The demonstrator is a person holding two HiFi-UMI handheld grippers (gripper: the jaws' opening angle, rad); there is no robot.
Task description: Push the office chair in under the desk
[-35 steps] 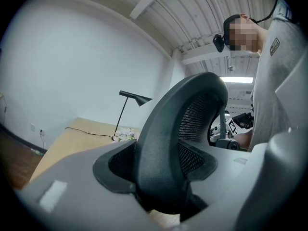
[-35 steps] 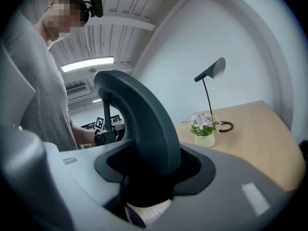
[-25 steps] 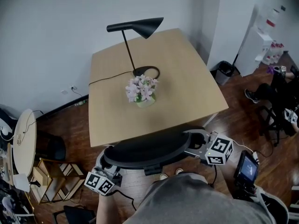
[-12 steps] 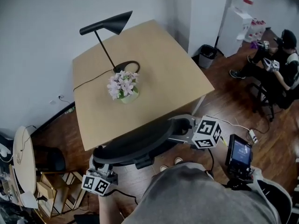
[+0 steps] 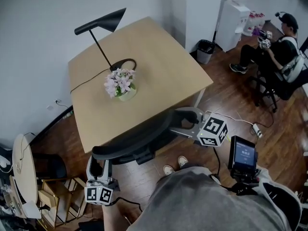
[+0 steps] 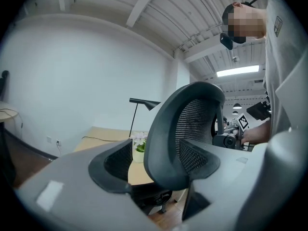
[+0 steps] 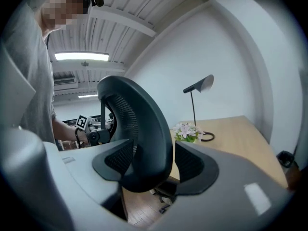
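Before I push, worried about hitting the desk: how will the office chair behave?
Probably rolls readily: the office chair stands on smooth wood floor. Its thin mesh backrest may flex slightly. Pushed at one end, it could swivel.

a grey shirt [image 5: 207, 201], pale grey left tongs [image 5: 97, 166] and right tongs [image 5: 185, 122] bearing black-and-white marker cubes [image 5: 212, 131].

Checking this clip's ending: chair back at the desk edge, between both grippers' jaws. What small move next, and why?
Probably pull both off the backrest: it lies along the desk edge, and left gripper and right gripper jaws are opening around it.
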